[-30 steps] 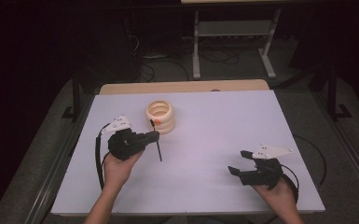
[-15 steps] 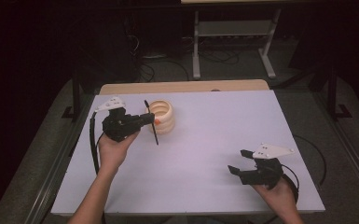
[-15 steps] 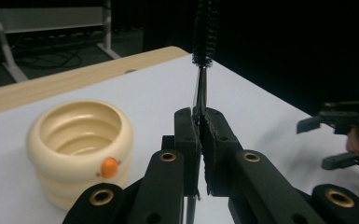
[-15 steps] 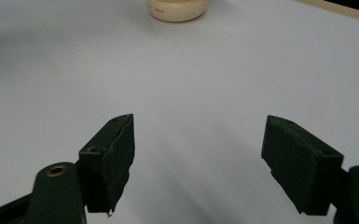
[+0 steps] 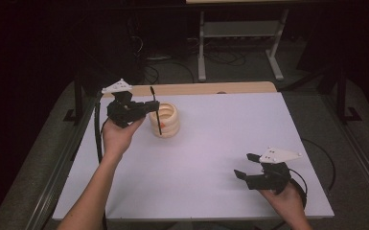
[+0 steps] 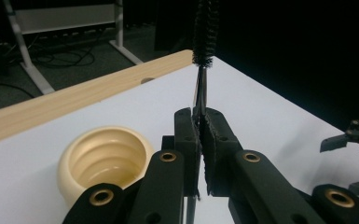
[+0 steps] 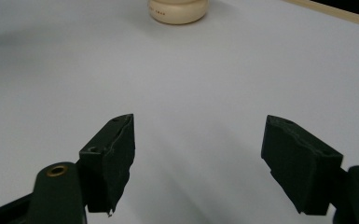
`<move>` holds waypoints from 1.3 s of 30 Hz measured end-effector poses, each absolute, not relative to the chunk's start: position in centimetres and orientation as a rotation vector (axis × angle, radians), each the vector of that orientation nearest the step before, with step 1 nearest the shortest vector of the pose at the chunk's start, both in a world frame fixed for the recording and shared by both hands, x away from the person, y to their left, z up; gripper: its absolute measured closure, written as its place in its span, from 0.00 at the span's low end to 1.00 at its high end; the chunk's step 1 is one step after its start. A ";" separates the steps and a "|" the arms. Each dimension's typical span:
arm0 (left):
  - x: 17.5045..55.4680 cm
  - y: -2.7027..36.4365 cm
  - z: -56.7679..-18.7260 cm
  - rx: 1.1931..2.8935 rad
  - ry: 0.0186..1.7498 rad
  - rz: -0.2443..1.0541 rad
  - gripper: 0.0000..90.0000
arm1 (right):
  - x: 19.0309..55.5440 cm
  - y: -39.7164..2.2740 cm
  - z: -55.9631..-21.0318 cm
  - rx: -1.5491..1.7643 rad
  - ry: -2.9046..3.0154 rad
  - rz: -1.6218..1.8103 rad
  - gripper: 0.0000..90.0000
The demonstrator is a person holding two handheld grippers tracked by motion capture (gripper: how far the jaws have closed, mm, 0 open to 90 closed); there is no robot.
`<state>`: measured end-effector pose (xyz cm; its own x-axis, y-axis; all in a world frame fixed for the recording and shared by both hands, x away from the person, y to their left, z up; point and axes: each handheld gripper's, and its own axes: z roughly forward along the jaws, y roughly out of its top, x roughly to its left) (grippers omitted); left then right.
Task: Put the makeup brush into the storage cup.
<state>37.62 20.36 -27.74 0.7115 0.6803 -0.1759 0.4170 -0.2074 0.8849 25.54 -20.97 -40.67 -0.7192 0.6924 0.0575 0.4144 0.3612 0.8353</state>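
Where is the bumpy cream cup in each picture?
High view: the cream cup stands upper left on the white table, behind the black brush.
Left gripper view: lower left, beside the jaws.
Right gripper view: top edge, far off.
Shared landmark: the white table.

a black bottle brush [image 6: 204,32] with dark bristles and a thin dark wire stem is seen. the ribbed cup [image 5: 166,119] is coloured cream, with a spot of orange at its inner edge. the table top [image 5: 230,143] is plain white, edged at the far side by a light wooden strip [image 5: 196,88]. both grippers [image 5: 146,106] [image 5: 246,167] are black with brass-coloured rivets, each topped by a pale grey plate.
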 end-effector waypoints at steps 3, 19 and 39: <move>38.6 20.6 -27.0 1.841 0.874 0.315 0.95 | 25.5 -21.0 -40.7 0.982 2.324 1.293 0.27; 42.5 20.4 -23.8 1.788 0.968 0.392 0.95 | 25.8 -21.3 -40.4 0.985 2.307 1.318 0.27; 44.2 19.5 -26.4 1.821 1.039 0.420 0.95 | 25.6 -21.6 -40.0 0.992 2.286 1.345 0.28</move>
<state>44.23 19.50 -26.41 0.5779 0.8018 -0.1521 0.4704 -0.1749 0.8650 25.65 -21.63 -40.04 -0.7127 0.6971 0.0786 0.4073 0.3200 0.8554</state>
